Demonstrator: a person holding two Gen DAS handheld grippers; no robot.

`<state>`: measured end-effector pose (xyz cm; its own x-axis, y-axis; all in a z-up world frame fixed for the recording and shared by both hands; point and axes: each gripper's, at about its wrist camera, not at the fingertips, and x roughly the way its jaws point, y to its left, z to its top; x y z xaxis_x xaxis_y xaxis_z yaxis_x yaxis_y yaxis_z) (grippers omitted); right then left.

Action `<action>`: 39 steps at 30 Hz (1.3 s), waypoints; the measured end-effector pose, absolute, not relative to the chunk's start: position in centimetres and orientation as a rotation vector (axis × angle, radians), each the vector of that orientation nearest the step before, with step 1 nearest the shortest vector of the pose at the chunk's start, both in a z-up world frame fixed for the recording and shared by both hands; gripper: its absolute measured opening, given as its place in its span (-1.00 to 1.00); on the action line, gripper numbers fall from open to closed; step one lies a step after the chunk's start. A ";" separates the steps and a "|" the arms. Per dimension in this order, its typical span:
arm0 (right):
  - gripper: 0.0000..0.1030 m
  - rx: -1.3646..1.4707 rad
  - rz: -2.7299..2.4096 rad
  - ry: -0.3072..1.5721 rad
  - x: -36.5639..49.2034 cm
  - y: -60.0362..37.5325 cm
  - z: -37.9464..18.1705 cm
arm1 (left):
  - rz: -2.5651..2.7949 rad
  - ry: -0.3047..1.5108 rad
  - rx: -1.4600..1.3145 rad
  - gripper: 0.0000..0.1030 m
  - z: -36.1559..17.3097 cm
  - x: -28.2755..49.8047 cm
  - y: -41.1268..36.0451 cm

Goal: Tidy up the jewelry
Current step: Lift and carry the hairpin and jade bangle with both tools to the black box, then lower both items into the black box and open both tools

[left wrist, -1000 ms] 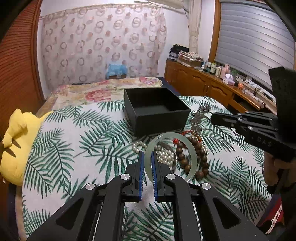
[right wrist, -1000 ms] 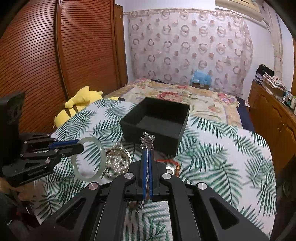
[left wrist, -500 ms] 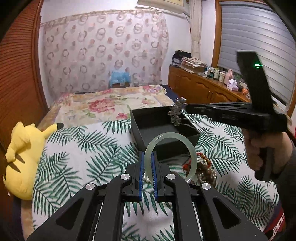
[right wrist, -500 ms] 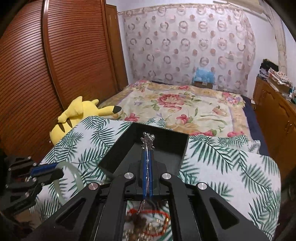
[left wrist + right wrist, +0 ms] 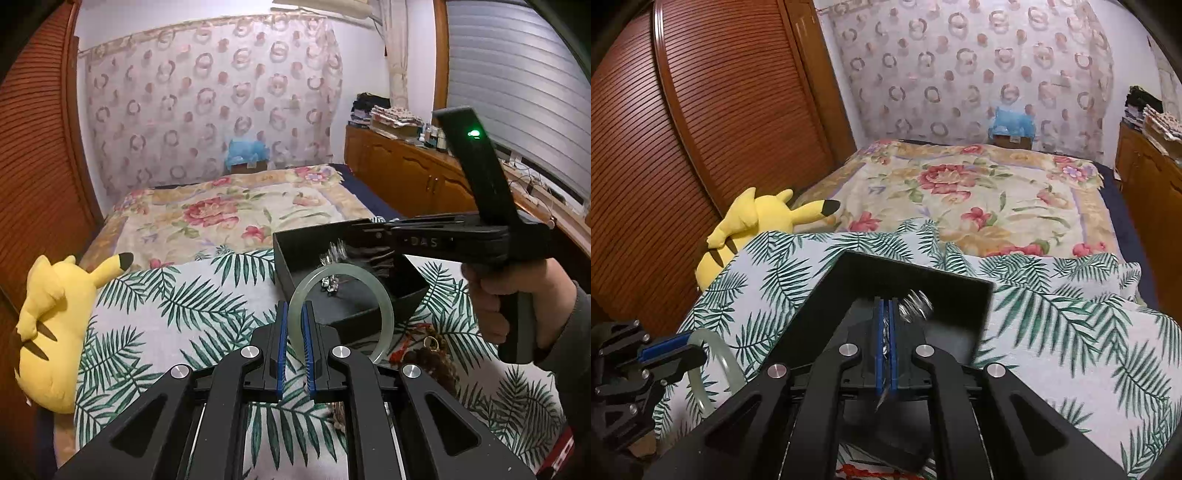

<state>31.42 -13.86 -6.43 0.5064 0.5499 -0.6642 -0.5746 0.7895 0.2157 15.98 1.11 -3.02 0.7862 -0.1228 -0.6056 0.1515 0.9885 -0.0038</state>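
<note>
My left gripper (image 5: 294, 314) is shut on a pale green jade bangle (image 5: 384, 302) and holds it upright just in front of an open black box (image 5: 291, 243) on the palm-leaf cloth. My right gripper (image 5: 886, 306) is shut on a silver ornament (image 5: 916, 302) and reaches over the inside of the box (image 5: 857, 269). In the left wrist view the right gripper (image 5: 354, 236) enters from the right, and the silver ornament (image 5: 332, 254) hangs inside the box. The left gripper (image 5: 683, 350) with the bangle (image 5: 727, 362) shows at lower left in the right wrist view.
A heap of wooden beads and red cord (image 5: 424, 354) lies right of the box. A yellow plush toy (image 5: 51, 325) lies at the cloth's left edge. A floral bedspread (image 5: 229, 214) stretches behind, with a wooden cabinet (image 5: 406, 173) at right.
My right gripper has carried the silver ornament from above the bead heap into the box and lowered it. My left gripper has lifted the bangle and moved it toward the box.
</note>
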 end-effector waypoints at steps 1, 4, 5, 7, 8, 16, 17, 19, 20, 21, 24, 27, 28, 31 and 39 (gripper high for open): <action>-0.92 -0.039 0.669 0.784 31.3 -14.1 -6.4 | -0.147 0.651 0.048 -0.87 -3.0 16.3 1.0; -0.92 -0.051 0.653 0.769 30.7 -15.3 -6.3 | -0.148 0.654 0.052 -0.86 -2.9 16.9 0.5; -0.92 -0.055 0.648 0.761 30.3 -15.9 -6.2 | -0.149 0.655 0.056 -0.86 -2.9 17.2 0.2; -0.92 -0.059 0.638 0.745 29.4 -17.0 -6.0 | -0.148 0.659 0.065 -0.86 -3.0 17.8 -0.2; -0.92 -0.060 0.633 0.737 29.2 -17.4 -6.0 | -0.147 0.662 0.068 -0.86 -3.1 18.1 -0.4; -0.92 -0.054 0.620 0.706 26.4 -20.3 -6.0 | -0.127 0.693 0.087 -0.86 -3.6 21.4 -2.0; -0.92 -0.059 0.618 0.705 26.0 -20.5 -6.2 | -0.125 0.698 0.087 -0.86 -3.7 21.8 -2.1; -0.92 -0.062 0.622 0.706 25.4 -20.8 -6.5 | -0.117 0.709 0.095 -0.86 -4.0 22.5 -2.4; -0.92 -0.062 0.624 0.707 25.1 -21.0 -6.8 | -0.114 0.712 0.100 -0.86 -4.1 22.8 -2.5; -0.92 -0.062 0.624 0.708 24.9 -21.0 -6.9 | -0.111 0.716 0.105 -0.86 -4.2 23.1 -2.6; -0.92 -0.057 0.626 0.708 24.2 -21.2 -7.3 | -0.104 0.729 0.114 -0.86 -4.8 23.8 -2.9; -0.92 -0.062 0.626 0.708 23.7 -21.4 -7.7 | -0.102 0.744 0.113 -0.86 -5.2 24.2 -3.0; -0.92 -0.062 0.627 0.708 23.5 -21.5 -7.8 | -0.105 0.751 0.110 -0.85 -5.3 24.2 -3.0; -0.92 -0.075 0.619 0.704 22.8 -21.6 -8.1 | -0.114 0.756 0.092 -0.82 -5.2 23.7 -2.9; -0.92 -0.068 0.611 0.684 19.9 -22.6 -8.4 | -0.161 0.712 0.096 -0.73 -4.7 19.3 -3.1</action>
